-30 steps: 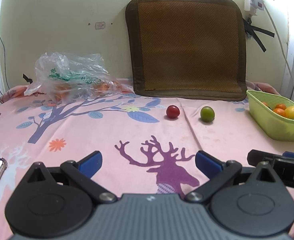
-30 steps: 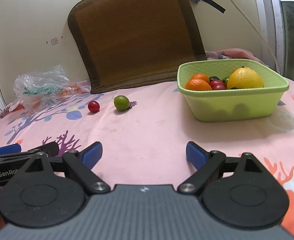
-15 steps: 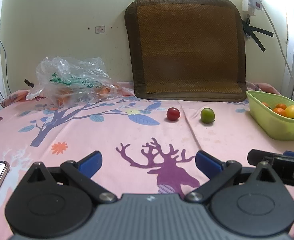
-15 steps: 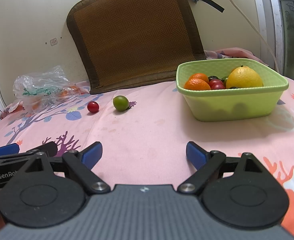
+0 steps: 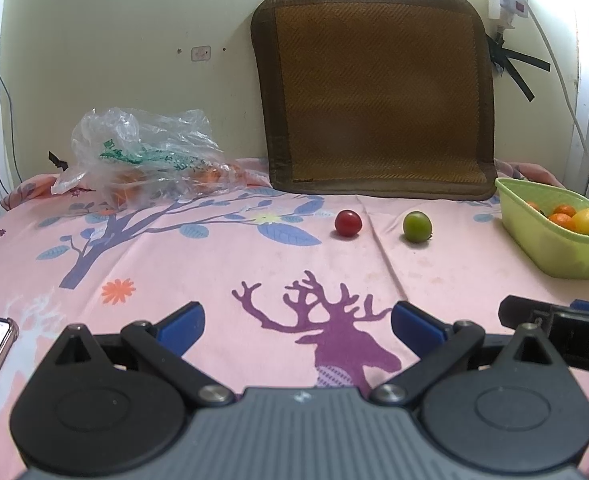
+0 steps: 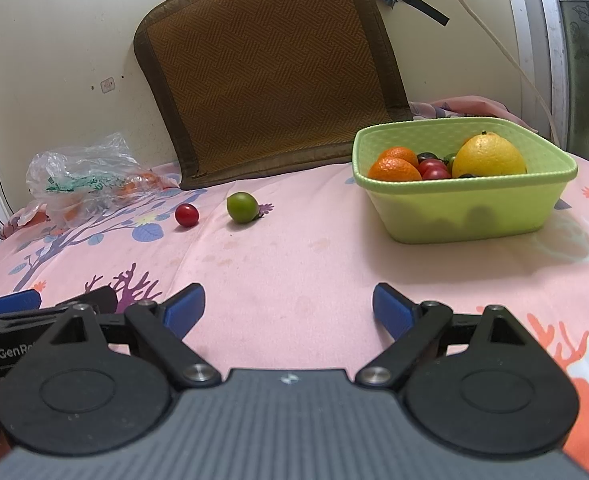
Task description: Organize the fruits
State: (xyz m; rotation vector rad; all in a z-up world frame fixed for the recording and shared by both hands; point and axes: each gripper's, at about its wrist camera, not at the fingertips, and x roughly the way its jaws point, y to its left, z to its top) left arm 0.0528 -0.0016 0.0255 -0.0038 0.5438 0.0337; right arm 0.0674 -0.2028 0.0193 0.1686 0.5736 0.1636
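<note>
Right wrist: pink printed bedsheet [image 6: 294,248]; cream wall [image 6: 54,40]

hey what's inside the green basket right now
The green basket holds two oranges, a large yellow citrus fruit, small red fruits and something dark between them. Whatever lies deeper is hidden by the basket wall and top fruit.

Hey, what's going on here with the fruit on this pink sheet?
A person is holding a gripper in each hand, sorting fruit into a green basket. The basket already holds oranges, small red fruits and a large yellow one. A red fruit and a green fruit lie loose on the sheet, side by side. The left gripper and right gripper are both open and empty, short of the fruit.
</note>
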